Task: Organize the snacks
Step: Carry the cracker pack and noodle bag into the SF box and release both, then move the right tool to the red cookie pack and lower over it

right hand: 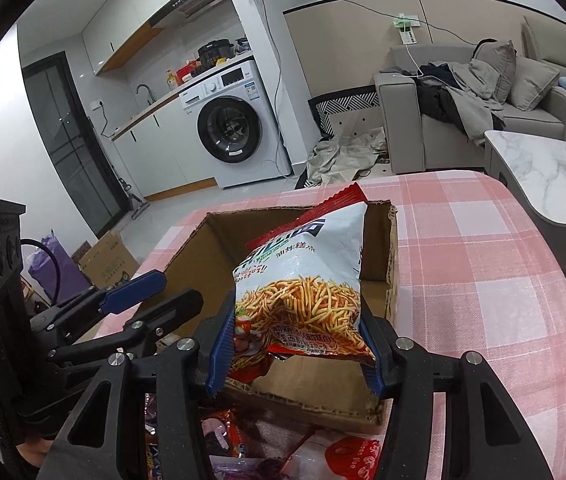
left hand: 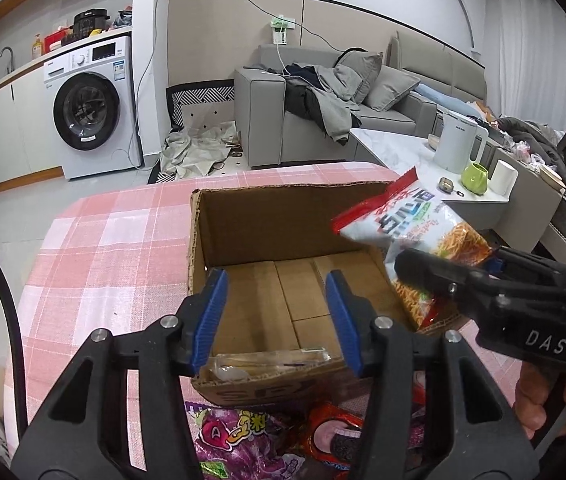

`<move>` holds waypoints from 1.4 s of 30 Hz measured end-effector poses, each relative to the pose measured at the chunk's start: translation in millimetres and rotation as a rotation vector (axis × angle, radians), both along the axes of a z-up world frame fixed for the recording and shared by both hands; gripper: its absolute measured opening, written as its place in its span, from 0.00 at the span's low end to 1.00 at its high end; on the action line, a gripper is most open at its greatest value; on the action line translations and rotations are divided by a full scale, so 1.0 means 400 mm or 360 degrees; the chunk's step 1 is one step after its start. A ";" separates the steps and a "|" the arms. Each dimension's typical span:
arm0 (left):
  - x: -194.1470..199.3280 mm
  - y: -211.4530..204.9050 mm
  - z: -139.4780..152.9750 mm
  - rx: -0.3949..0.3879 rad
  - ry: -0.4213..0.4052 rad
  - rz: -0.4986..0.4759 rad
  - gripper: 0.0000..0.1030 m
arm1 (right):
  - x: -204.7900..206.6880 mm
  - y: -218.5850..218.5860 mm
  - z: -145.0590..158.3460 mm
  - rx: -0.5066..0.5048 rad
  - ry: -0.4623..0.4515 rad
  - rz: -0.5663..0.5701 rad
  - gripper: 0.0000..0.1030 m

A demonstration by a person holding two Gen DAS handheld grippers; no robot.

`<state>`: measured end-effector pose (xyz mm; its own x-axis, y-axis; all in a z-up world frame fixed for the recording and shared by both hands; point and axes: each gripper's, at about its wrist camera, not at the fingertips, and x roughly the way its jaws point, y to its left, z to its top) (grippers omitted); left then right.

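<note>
An open cardboard box [left hand: 243, 224] [right hand: 387, 248] stands on the pink checked tablecloth. My right gripper [right hand: 297, 344] is shut on a white and red bag of fried snack sticks [right hand: 307, 284] and holds it over the box's near right corner; the bag also shows in the left wrist view [left hand: 415, 224]. My left gripper [left hand: 279, 320] is open and empty over the box's near wall. A clear packet [left hand: 267, 362] lies inside the box by that wall. More snack packets, purple [left hand: 239, 436] and red [left hand: 335, 436], lie on the cloth in front of the box.
A marble side table [left hand: 411, 148] with a white kettle [left hand: 457, 144], a green cup [left hand: 475, 178] and a white roll stands to the right. A grey sofa, a washing machine [left hand: 91, 108] and a kitchen counter are behind. Cardboard boxes sit on the floor at left [right hand: 107, 260].
</note>
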<state>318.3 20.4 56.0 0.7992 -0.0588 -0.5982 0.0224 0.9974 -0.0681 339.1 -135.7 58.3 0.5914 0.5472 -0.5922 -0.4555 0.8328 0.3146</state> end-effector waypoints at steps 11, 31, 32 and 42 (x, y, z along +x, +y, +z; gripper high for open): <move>-0.135 0.029 0.016 -0.0011 -0.0043 -0.0017 0.83 | -0.074 -0.077 0.036 -0.0037 -0.0135 -0.0025 0.99; -0.428 0.035 0.023 -0.0029 -0.0080 0.0020 0.99 | -0.282 -0.149 0.010 -0.0044 -0.0115 0.0072 1.00; -0.436 0.035 0.021 -0.0022 -0.0082 0.0025 0.99 | -0.289 -0.149 0.007 -0.0045 -0.0110 0.0076 1.00; -0.526 0.021 0.012 -0.0025 -0.0081 0.0023 0.99 | -0.371 -0.149 -0.020 -0.0068 -0.0073 0.0099 1.00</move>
<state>107.7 28.7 60.9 0.8294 -0.0562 -0.5559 0.0118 0.9965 -0.0830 190.5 -195.2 50.2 0.5841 0.5587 -0.5888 -0.5199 0.8146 0.2572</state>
